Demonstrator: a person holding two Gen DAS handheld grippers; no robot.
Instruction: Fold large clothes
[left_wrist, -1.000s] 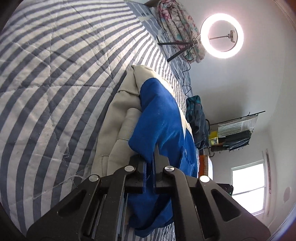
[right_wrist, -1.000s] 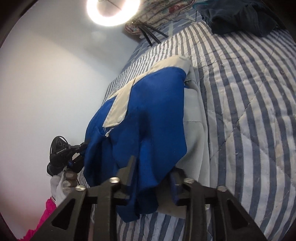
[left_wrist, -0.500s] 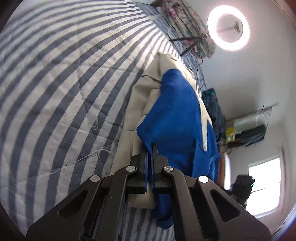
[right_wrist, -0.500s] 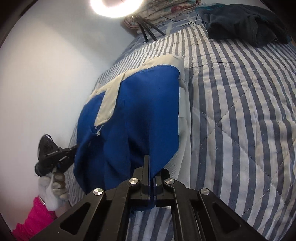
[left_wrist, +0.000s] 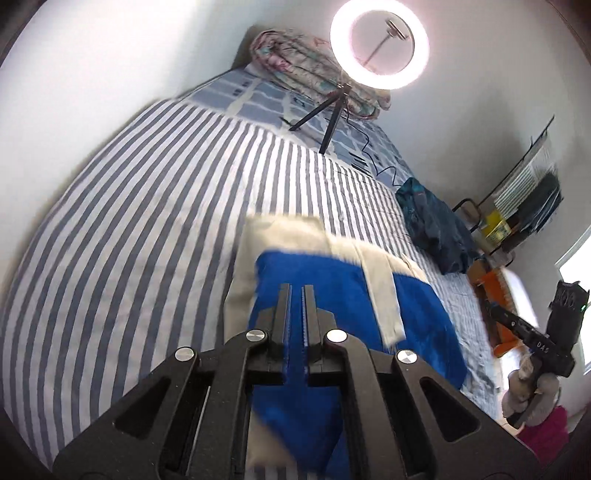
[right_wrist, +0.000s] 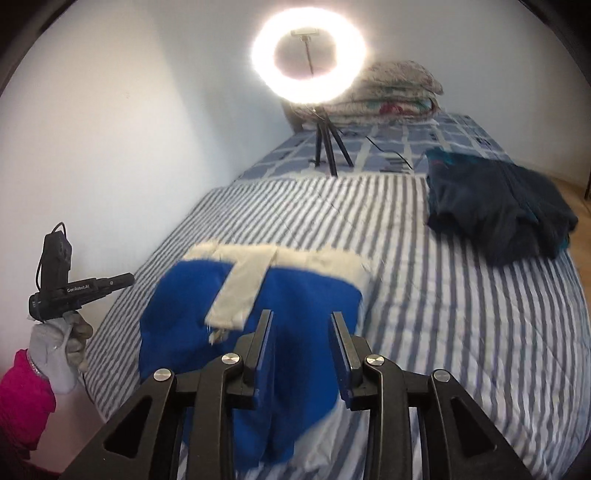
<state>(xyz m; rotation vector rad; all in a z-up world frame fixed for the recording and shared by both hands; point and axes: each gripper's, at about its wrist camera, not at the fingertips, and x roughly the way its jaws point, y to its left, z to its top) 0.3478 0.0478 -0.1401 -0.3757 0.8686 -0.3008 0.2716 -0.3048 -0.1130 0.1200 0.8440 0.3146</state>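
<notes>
A blue and cream garment (left_wrist: 340, 295) lies folded on the striped bedspread (left_wrist: 129, 240), with a cream strip (right_wrist: 240, 291) across its blue top layer (right_wrist: 303, 288). My left gripper (left_wrist: 296, 288) hovers above it; its jaws are opening, only a narrow slit shows between them, and no cloth is pinched. My right gripper (right_wrist: 301, 315) also hangs above the garment's near end, its jaws opening wide with nothing between the pads. A gloved hand (right_wrist: 55, 350) with a pink sleeve holds the left tool at the bed's left edge.
A dark teal garment pile (right_wrist: 495, 210) sits at the bed's right side. A lit ring light (right_wrist: 308, 61) on a tripod stands near the head of the bed, in front of a folded floral quilt (right_wrist: 391, 92). A rack (left_wrist: 524, 210) stands beyond the bed.
Both grippers were shut on the blue fabric; they have let go, lifted and rolled level. The garment now lies flat and folded beneath them.
</notes>
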